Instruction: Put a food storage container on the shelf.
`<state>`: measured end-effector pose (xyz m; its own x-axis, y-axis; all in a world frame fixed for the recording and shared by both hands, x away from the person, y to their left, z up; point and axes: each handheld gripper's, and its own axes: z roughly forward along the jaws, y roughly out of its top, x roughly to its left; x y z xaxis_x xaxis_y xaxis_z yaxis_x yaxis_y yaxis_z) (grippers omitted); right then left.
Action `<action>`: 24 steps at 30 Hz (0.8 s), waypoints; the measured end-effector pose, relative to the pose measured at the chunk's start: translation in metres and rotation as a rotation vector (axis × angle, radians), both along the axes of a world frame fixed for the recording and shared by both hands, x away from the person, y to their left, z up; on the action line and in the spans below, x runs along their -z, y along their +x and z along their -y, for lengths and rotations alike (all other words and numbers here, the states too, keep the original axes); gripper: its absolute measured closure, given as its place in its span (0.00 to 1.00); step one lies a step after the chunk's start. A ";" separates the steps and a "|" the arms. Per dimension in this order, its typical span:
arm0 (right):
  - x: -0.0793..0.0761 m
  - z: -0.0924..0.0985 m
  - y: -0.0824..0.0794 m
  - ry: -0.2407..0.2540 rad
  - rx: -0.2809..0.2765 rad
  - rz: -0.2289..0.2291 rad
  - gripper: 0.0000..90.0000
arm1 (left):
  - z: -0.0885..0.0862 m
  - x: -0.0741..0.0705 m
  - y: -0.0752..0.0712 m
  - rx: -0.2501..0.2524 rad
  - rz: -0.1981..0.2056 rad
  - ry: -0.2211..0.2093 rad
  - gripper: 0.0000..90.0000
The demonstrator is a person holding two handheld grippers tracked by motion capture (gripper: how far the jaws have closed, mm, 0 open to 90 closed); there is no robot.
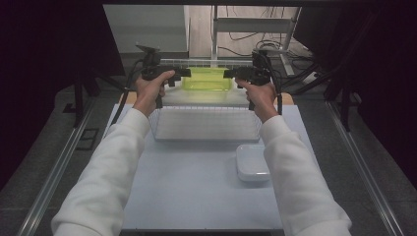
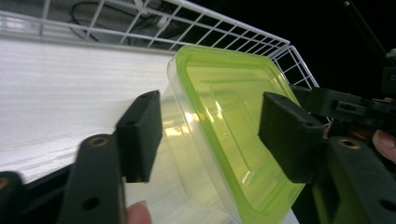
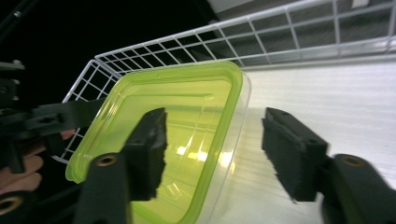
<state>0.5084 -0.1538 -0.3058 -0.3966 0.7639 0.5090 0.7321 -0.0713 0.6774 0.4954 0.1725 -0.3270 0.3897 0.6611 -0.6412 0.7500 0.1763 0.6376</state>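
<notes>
A clear tub with a yellow-green lid lies at the far end of a white wire basket. My left gripper is at the tub's left end and my right gripper at its right end. In the left gripper view the lidded tub stands between the jaws of the left gripper, and the pads do not press on it. In the right gripper view the tub's lid edge runs between the wide-apart jaws of the right gripper. Both grippers are open.
The basket's wire walls rise close around the tub, over a white liner. A white rounded dish lies on the pale board in front of the basket, to the right. Dark stands and cables flank the table.
</notes>
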 end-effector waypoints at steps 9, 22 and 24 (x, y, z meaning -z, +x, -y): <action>-0.018 0.006 -0.024 -0.057 -0.043 0.117 0.33 | -0.007 -0.021 -0.029 0.029 0.096 0.080 0.32; -0.023 0.046 -0.087 -0.143 -0.189 0.227 0.31 | -0.017 -0.006 -0.106 0.067 0.169 0.192 0.31; -0.018 0.053 -0.098 -0.147 -0.206 0.230 0.31 | -0.017 -0.003 -0.119 0.090 0.178 0.186 0.31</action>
<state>0.4103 -0.2068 -0.2883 -0.6421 0.7142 0.2788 0.5477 0.1728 0.8186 0.3761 0.1896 -0.3244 0.5477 0.7189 -0.4280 0.6305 -0.0183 0.7760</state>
